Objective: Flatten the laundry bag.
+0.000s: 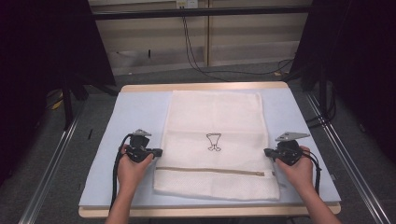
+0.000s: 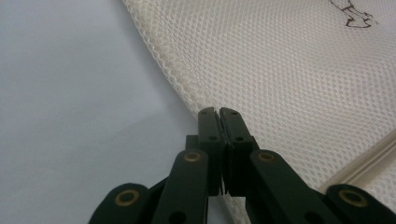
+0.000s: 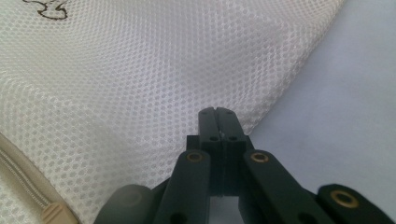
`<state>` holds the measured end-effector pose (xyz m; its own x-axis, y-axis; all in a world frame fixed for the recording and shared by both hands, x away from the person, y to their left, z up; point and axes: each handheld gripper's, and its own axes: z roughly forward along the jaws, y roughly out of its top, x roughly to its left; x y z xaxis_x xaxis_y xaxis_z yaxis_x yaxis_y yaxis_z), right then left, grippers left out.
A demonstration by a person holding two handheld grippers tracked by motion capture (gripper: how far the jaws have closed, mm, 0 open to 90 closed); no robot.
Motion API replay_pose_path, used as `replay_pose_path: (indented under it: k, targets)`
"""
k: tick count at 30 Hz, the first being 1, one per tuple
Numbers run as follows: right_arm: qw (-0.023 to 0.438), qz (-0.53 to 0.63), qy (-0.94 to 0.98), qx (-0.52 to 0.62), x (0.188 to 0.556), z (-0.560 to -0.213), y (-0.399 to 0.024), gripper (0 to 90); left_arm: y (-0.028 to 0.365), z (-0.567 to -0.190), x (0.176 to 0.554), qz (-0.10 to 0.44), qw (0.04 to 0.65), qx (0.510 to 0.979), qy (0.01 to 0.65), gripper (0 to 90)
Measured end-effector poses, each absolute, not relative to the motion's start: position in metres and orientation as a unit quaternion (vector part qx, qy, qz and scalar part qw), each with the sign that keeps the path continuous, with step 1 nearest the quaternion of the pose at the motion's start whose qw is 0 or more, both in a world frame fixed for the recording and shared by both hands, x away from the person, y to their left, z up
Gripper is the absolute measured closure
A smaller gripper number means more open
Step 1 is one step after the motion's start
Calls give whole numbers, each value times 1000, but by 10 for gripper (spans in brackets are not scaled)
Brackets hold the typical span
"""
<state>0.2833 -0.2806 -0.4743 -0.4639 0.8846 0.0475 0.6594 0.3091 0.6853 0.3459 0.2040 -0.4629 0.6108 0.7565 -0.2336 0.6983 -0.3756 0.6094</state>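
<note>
Left gripper [image 1: 158, 151]: jaws pressed together, pinching the left edge of the mesh laundry bag [image 1: 215, 140]. Right gripper [image 1: 267, 152]: jaws likewise closed, pinching the bag's right edge. Bag lay flat in the middle of the pale blue tabletop [image 1: 135, 112] (zipper [image 1: 210, 171] toward the person, small dark emblem [image 1: 214, 141] at centre).

I see a grey floor [image 1: 42, 154] around my bench [image 1: 205, 86], beige wall panels [image 1: 154, 37] at twelve o'clock, black cables [image 1: 196, 60] trailing down.
</note>
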Motion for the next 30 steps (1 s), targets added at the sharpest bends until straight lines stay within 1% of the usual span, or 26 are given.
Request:
replay_pose_path:
  k: [7,9,15,23,30]
  targets:
    - [172,330,793,483,291,-474,-272,900,212,-464,338,46,345,822,451,882]
    - [171,329,797,476,293,-474,-270,900,215,-463,337,47,339,826,448,882]
    - [160,334,800,472,294,-473,-268,900,220,-463,333,42,343,820,457,882]
    - [155,345,796,472,293,-470,-271,900,221,-463,328,44,342,820,456,882]
    - [160,343,796,472,296,-472,-271,900,219,-463,326,39,337,822,457,882]
